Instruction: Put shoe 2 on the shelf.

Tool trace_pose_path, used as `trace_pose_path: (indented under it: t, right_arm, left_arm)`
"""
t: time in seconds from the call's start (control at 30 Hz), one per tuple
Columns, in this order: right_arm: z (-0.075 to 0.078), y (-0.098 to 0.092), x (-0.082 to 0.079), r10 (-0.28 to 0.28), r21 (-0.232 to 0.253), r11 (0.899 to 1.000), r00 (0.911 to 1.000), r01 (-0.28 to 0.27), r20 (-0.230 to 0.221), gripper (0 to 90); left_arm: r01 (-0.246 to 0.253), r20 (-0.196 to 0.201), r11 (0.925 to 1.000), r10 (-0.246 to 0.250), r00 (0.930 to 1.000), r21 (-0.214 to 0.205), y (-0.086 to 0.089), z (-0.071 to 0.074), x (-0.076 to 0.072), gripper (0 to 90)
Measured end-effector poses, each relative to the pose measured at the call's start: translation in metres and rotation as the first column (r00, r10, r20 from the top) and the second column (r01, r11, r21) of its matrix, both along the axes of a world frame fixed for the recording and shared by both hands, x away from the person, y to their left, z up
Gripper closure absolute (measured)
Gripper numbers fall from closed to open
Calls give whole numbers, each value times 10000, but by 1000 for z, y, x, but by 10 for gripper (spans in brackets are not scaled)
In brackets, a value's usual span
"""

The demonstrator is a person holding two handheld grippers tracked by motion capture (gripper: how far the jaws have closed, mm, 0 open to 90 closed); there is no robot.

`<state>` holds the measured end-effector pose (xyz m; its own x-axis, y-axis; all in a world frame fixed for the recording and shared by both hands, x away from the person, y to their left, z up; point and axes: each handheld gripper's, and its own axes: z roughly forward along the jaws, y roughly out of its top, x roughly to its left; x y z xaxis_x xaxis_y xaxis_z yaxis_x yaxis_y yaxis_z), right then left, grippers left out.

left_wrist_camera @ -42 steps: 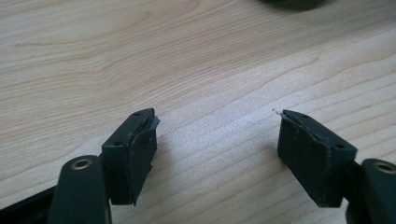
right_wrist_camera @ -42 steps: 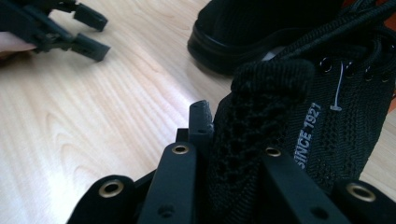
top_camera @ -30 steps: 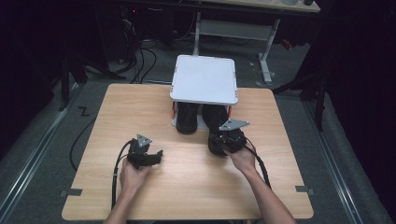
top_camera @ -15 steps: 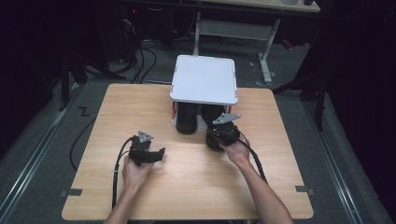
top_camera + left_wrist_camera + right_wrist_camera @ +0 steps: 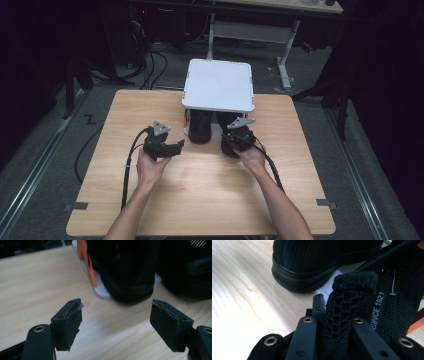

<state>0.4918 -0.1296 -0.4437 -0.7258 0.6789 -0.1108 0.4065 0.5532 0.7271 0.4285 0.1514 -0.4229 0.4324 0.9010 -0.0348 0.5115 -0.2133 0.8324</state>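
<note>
- The right gripper has its jaws pinched on the knit heel collar of a black shoe, with the fabric bunched between them.
- From above, the right gripper sits at the front edge of a white rack, on the right-hand shoe, which pokes out from under the shelf.
- The printing "SINCE 1921" runs along that shoe's side.
- A second black shoe stands just beside it, its sole on the rack's lower shelf.
- The left gripper has its jaws wide apart with nothing between them.
- It points at the left-hand shoe, close to it but not touching.
- From above, the left gripper is just left of the rack.
- An orange strip runs down the rack's side.
- Everything sits on a wooden table.
</note>
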Motion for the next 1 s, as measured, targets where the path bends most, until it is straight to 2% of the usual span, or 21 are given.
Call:
trace_pose_path:
  t: [0.17, 0.3, 0.37, 0.43, 0.57, 0.67, 0.77, 0.93, 1.0]
  right_arm:
    - [-2, 1, 9, -130, 235, 9996, 9997, 135, -212, 828]
    - [-5, 1, 12, -142, 250, 9996, 9997, 148, -213, 827]
    - [-5, -1, 14, -211, 396, 9990, 9995, 220, -238, 827]
    - [-6, 0, 16, -185, 283, 9994, 9997, 190, -165, 826]
    - [-6, 1, 20, -163, 176, 9997, 9997, 166, -168, 823]
    - [-4, 4, 25, -171, -111, 9998, 9998, 170, -143, 819]
    - [-6, 3, 26, -309, 157, 9994, 9993, 312, -212, 812]
    - [-6, 3, 26, -319, 103, 9994, 9994, 320, -100, 787]
    - [-6, 4, 26, -361, 104, 9993, 9993, 362, -69, 769]
  left_arm:
    - [141, 332, 9984, -123, 9994, -548, -4, 30, 14, 281]
    - [2, 634, 9985, 33, 9980, -554, -8, 52, 29, 310]
    - [-73, 679, 9981, 114, 9976, -613, -10, 60, 38, 316]
    - [-141, 687, 9970, 193, 9975, -755, -12, 67, 47, 323]
    - [-406, 410, 9941, 449, 9981, -1001, -15, 73, 66, 337]
    - [-486, 295, 9945, 516, 9982, -931, -19, 75, 73, 357]
    - [-532, 230, 9943, 556, 9982, -919, -22, 76, 77, 380]
    - [-780, -48, 9920, 780, 9969, -989, -22, 73, 86, 409]
    - [-862, -100, 9927, 856, 9963, -845, -21, 72, 88, 421]
